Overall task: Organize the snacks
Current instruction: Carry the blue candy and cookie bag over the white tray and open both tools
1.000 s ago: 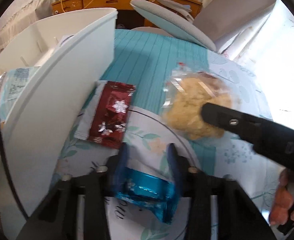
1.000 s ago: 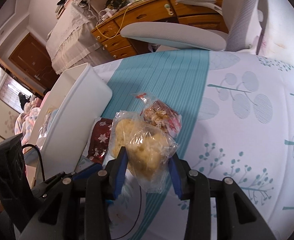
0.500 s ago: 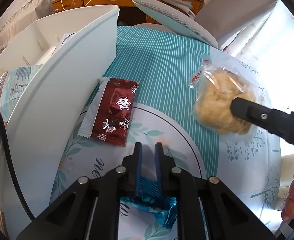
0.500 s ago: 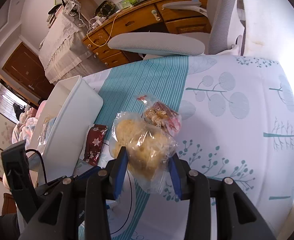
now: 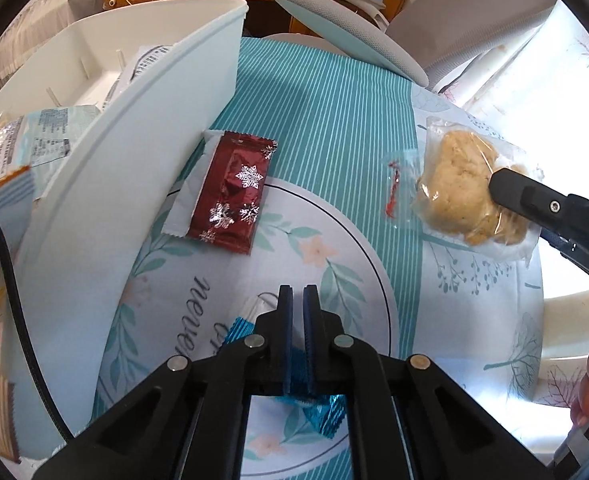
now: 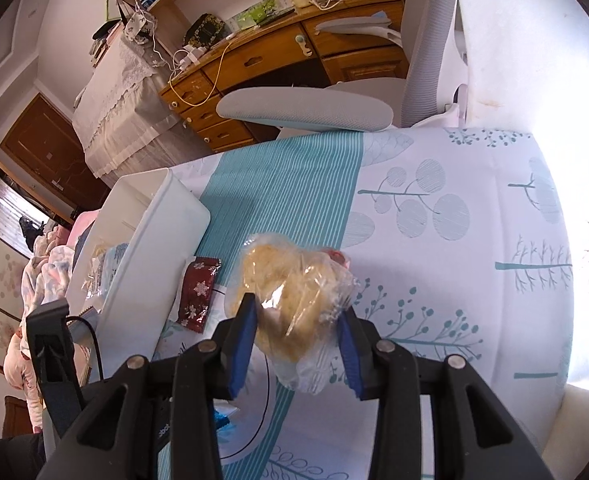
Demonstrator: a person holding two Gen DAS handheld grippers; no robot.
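Note:
My left gripper (image 5: 298,296) is shut on a shiny blue snack packet (image 5: 318,412), held low above the tablecloth. A dark red snowflake packet (image 5: 232,192) lies flat beside the white storage bin (image 5: 142,128); it also shows in the right wrist view (image 6: 196,294). My right gripper (image 6: 296,318) is shut on a clear bag of yellow crumbly snack (image 6: 290,300), lifted off the table; the bag also shows in the left wrist view (image 5: 466,184). A small clear wrapper with red print (image 5: 394,188) lies left of that bag.
The white bin holds several packets (image 5: 34,140) at its near end. A grey office chair (image 6: 314,108) stands at the table's far edge, a wooden desk (image 6: 278,60) behind it. The tablecloth (image 6: 454,240) spreads to the right.
My left gripper closed on the blue packet and rose with it. My right gripper lifted the yellow snack bag up and to the right, leaving the red-printed wrapper on the table.

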